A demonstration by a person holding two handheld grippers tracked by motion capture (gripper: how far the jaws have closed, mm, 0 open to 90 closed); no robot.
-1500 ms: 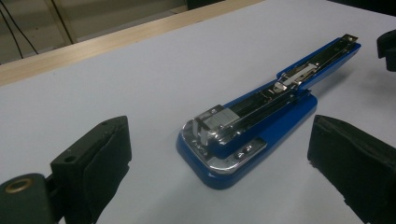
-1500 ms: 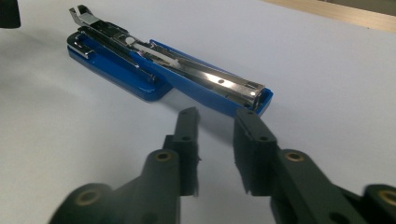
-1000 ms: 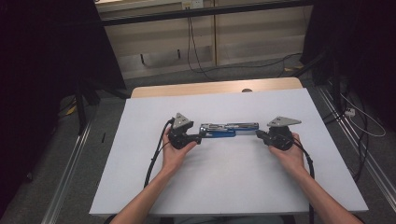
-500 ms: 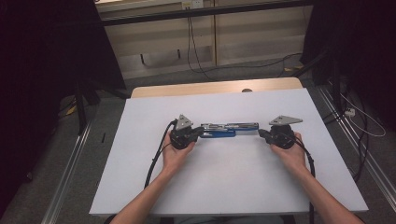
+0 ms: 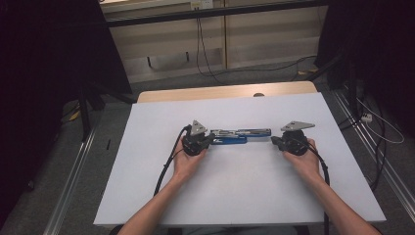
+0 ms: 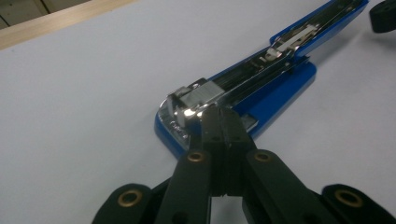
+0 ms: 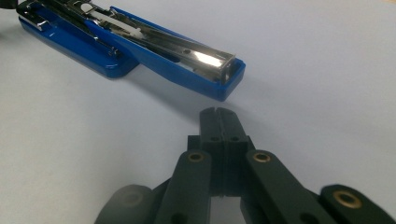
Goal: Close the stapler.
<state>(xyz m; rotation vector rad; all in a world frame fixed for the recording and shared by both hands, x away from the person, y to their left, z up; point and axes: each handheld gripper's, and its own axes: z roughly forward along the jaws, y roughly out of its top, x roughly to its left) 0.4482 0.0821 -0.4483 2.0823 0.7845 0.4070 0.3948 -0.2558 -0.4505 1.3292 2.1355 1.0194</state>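
A blue stapler [image 5: 237,136], swung open flat, lies between two closed grippers: the left gripper [image 6: 220,122] seems to press its metal end, empty-jawed, while the right gripper [image 7: 219,122] rests just short, so a push could skid it sideways.

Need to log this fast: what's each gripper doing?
Left gripper: shut, tips at the stapler, nothing gripped.
Right gripper: shut, empty, short of the stapler.

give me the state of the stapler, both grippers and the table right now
stapler: swung fully open, lying flat, metal staple track facing up
left gripper: shut, tips at the stapler's metal end, nothing seen between the pads
right gripper: shut, holding nothing, just short of the stapler's other end
table: white-covered
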